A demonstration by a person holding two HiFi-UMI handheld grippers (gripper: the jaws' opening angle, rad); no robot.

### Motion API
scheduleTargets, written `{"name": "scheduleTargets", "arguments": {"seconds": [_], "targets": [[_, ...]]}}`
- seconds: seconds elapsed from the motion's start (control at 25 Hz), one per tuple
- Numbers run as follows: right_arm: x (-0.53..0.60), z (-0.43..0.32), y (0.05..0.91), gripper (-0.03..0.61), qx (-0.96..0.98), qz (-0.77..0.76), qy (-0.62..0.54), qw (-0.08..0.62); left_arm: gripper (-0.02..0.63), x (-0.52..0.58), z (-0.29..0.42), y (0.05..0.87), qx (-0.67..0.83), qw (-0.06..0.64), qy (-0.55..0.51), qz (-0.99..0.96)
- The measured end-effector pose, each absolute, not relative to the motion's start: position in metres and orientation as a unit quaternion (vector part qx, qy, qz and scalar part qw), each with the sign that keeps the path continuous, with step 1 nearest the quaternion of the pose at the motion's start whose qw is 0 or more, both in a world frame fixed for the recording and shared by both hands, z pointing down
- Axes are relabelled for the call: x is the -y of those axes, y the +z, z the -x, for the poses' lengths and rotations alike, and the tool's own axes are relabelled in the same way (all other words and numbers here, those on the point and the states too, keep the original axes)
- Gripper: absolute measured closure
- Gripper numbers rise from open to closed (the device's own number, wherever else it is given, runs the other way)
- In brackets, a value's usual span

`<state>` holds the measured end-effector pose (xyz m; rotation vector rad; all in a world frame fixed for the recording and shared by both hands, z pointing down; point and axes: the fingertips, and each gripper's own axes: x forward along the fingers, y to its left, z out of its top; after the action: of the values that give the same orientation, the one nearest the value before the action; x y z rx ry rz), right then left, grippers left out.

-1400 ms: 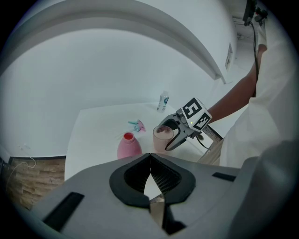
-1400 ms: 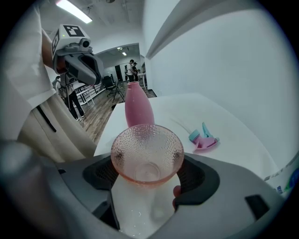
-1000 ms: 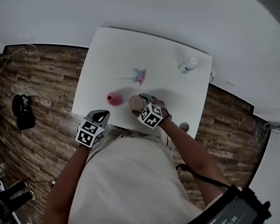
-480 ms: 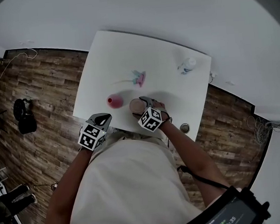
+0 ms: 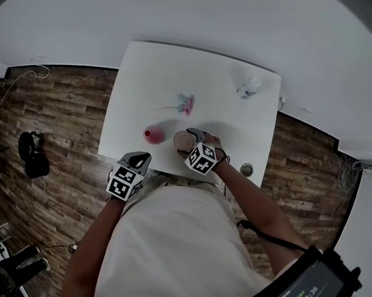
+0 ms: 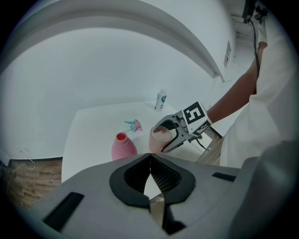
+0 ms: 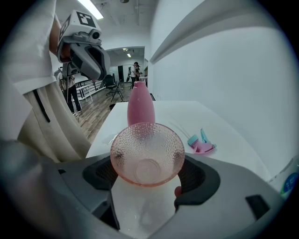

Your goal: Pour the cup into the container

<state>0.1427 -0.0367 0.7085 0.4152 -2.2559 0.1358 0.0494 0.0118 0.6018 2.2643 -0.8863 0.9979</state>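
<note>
A pink bottle-shaped container (image 5: 152,134) with an open red neck stands near the table's front edge. Just right of it, my right gripper (image 5: 192,139) is shut on a pink dimpled glass cup (image 5: 182,138). In the right gripper view the cup (image 7: 147,154) sits between the jaws of the right gripper (image 7: 147,164), mouth toward the camera, with the container (image 7: 141,107) close behind it. I cannot tell what the cup holds. My left gripper (image 5: 137,160) hovers at the table's front-left edge, shut and empty. The left gripper (image 6: 149,175) faces the container (image 6: 123,147) and the cup (image 6: 160,136).
A pink and teal spray head (image 5: 184,103) lies mid-table behind the container. A small white bottle (image 5: 250,86) stands at the far right corner. The white table (image 5: 166,69) has wood floor on both sides and a white wall behind.
The left gripper has drifted slightly right along the table's front edge. The right gripper still holds the cup beside the container.
</note>
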Motion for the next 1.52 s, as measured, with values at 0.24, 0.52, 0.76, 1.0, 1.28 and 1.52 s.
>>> {"name": "scheduleTargets", "arguments": {"seconds": [0.24, 0.52, 0.76, 1.0, 1.28, 1.52], "targets": [[0.035, -0.143, 0.711, 0.204, 0.894, -0.164, 0.053, 0.413, 0.603, -0.014, -0.047, 0.602, 0.322, 0.253, 0.373, -0.833], [0.037, -0.149, 0.700, 0.153, 0.901, -0.180, 0.064, 0.390, 0.603, -0.013, -0.047, 0.600, 0.320, 0.252, 0.370, -0.835], [0.038, -0.171, 0.657, 0.155, 0.909, -0.225, 0.076, 0.342, 0.603, -0.007, -0.048, 0.594, 0.334, 0.252, 0.348, -0.839], [0.042, -0.205, 0.597, 0.289, 0.910, -0.298, 0.112, 0.267, 0.603, 0.012, -0.053, 0.575, 0.381, 0.232, 0.307, -0.841], [0.033, -0.225, 0.571, 0.453, 0.898, -0.348, 0.129, 0.235, 0.603, 0.004, -0.072, 0.581, 0.384, 0.254, 0.282, -0.842], [0.028, -0.232, 0.563, 0.453, 0.894, -0.363, 0.133, 0.226, 0.603, 0.003, -0.084, 0.578, 0.395, 0.267, 0.267, -0.838]]}}
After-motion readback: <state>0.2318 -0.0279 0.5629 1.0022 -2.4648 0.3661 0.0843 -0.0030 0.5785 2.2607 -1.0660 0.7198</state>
